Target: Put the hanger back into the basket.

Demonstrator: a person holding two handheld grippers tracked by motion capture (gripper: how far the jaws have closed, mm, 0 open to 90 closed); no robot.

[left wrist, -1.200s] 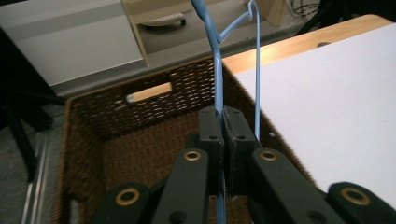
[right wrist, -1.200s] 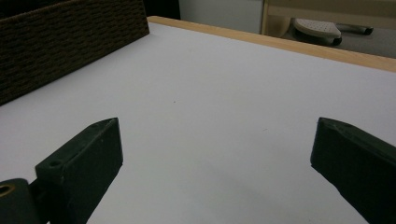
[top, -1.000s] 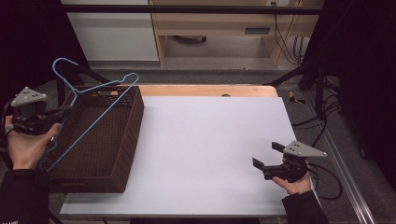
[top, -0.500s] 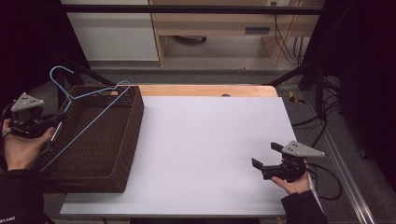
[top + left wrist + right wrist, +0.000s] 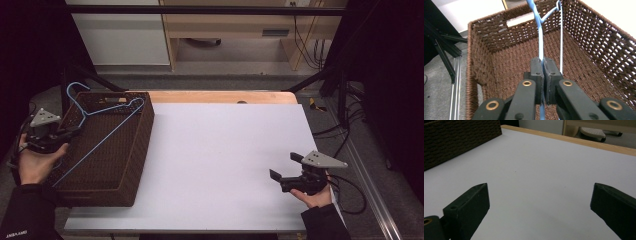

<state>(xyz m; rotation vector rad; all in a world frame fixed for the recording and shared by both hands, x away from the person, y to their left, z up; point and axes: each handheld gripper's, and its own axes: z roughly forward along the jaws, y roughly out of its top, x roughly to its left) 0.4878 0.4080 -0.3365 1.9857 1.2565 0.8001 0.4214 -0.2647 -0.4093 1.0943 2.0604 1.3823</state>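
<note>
L gripper (image 5: pixel 60 137), at the table's 9 o'clock, is clenched on the blue wire hanger (image 5: pixel 102 132); the jaws pinch its wire w/ the rest slanting over the brown wicker basket (image 5: pixel 142 137), hook past the far-left rim at approx. 11. R gripper (image 5: pixel 285 170) sits at 4 o'clock, jaws spread wide, nothing betw. them, above the white tabletop (image 5: pixel 225 150).

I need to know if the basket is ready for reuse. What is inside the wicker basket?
Inside the wicker basket is a blue wire hanger, gripped by the left gripper, its hook rising above the far rim. The visible woven floor looks bare; the near part is hidden behind the jaws.
</note>
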